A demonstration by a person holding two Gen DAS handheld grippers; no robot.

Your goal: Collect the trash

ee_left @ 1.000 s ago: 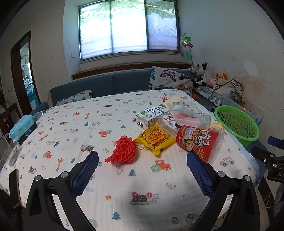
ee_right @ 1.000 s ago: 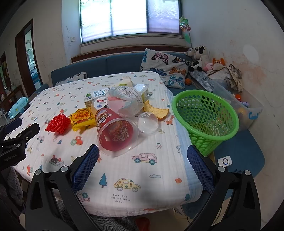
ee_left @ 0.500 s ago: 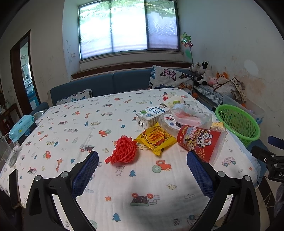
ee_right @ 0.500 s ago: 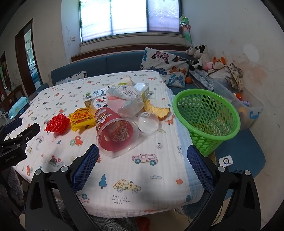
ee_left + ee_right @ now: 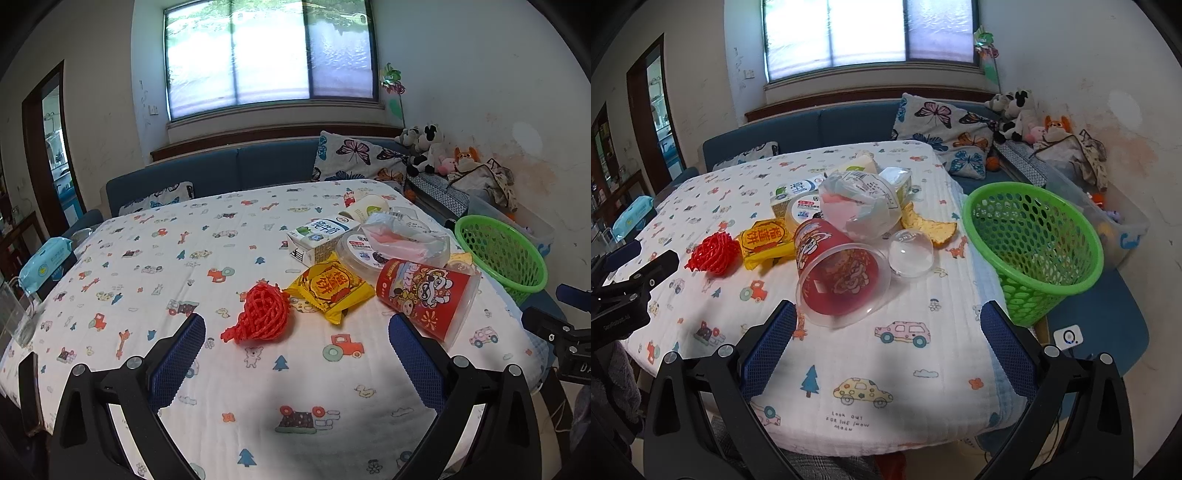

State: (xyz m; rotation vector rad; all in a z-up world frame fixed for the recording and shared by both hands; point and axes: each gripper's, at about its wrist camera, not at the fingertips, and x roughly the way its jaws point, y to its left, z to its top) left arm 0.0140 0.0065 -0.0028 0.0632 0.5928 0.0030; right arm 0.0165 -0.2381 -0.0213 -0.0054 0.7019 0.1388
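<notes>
Trash lies in a heap on the cloth-covered table (image 5: 155, 266): a red foam net (image 5: 264, 318), a yellow snack packet (image 5: 330, 286), a red printed cup (image 5: 424, 295) on its side, a milk carton (image 5: 319, 236), a round tub (image 5: 360, 253) and a clear plastic bag (image 5: 402, 238). My left gripper (image 5: 296, 360) hangs open just short of the red net. My right gripper (image 5: 888, 350) is open, just short of the red cup (image 5: 836, 273). A clear dome lid (image 5: 911, 256) and a chip (image 5: 932, 227) lie beside it. The green basket (image 5: 1034, 251) stands off the table's right edge.
A blue sofa (image 5: 236, 170) with a butterfly cushion (image 5: 356, 157) runs behind the table under the window. Soft toys (image 5: 1015, 112) and a clear bin (image 5: 1119, 221) sit by the right wall. A wipes pack (image 5: 44, 258) lies at the table's left.
Both views have drifted only slightly; the green basket sits a little further right in the left wrist view. Nothing on the table has moved, and both grippers stay open.
</notes>
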